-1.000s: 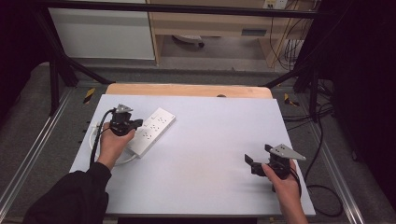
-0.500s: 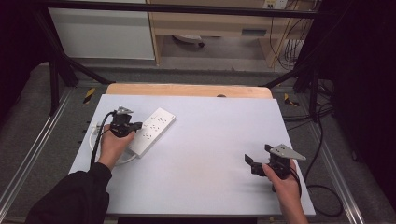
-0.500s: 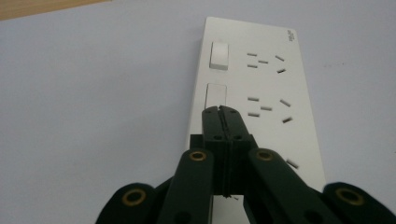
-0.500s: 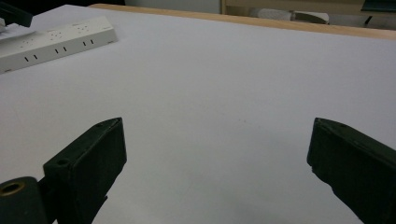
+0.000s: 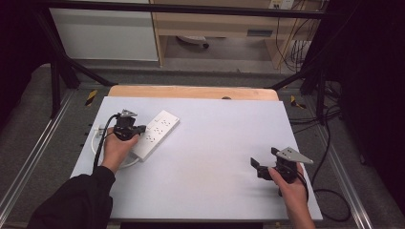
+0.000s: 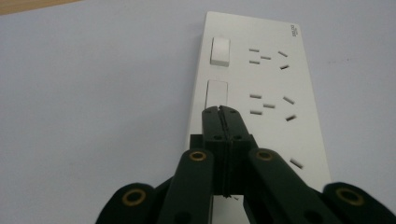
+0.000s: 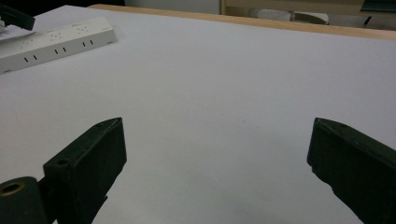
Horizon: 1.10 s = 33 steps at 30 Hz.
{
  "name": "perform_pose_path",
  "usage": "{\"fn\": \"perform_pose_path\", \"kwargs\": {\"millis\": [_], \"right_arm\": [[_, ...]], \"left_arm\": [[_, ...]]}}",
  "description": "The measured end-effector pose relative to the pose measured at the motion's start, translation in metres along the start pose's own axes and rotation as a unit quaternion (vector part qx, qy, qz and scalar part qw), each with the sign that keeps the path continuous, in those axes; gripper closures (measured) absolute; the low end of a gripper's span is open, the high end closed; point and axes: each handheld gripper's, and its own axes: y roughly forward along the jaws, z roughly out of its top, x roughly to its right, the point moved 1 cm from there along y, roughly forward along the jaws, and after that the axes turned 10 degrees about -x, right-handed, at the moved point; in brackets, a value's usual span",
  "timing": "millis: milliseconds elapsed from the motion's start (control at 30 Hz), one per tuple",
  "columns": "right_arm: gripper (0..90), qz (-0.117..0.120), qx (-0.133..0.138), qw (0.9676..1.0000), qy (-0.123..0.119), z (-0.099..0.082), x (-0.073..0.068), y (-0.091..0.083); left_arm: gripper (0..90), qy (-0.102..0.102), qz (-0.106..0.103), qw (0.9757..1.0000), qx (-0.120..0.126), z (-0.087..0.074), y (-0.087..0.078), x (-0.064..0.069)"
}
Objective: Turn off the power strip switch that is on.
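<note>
A white power strip point(image 5: 155, 134) lies at the left of the white table, with two rocker switches point(image 6: 219, 50) at its far end and rows of sockets. My left gripper point(image 6: 220, 111) is shut with nothing between its jaws, its tips over the nearer switch point(image 6: 216, 94). From above, the left gripper point(image 5: 135, 129) hovers at the strip's left edge. My right gripper point(image 5: 261, 169) stands open near the table's front right, above bare surface. Between its two wide-apart pads point(image 7: 95, 154) there is only tabletop, and the power strip point(image 7: 56, 41) lies far off.
The strip's white cable point(image 5: 98, 138) loops off the table's left edge. A wooden board point(image 5: 191, 92) borders the table's far side. Metal rails run along both sides, and black cables point(image 5: 329, 200) trail on the floor at right.
</note>
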Motion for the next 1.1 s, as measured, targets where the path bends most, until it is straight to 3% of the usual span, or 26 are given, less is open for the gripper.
{"fn": "perform_pose_path", "kwargs": {"millis": [1100], "right_arm": [[5.1, 0.002, -0.001, 1.0, 0.0, 0.0, 0.0004, 0.0002]], "left_arm": [[90.0, -0.001, 0.001, 1.0, -0.007, -0.0003, 0.0044, -0.0019]]}}
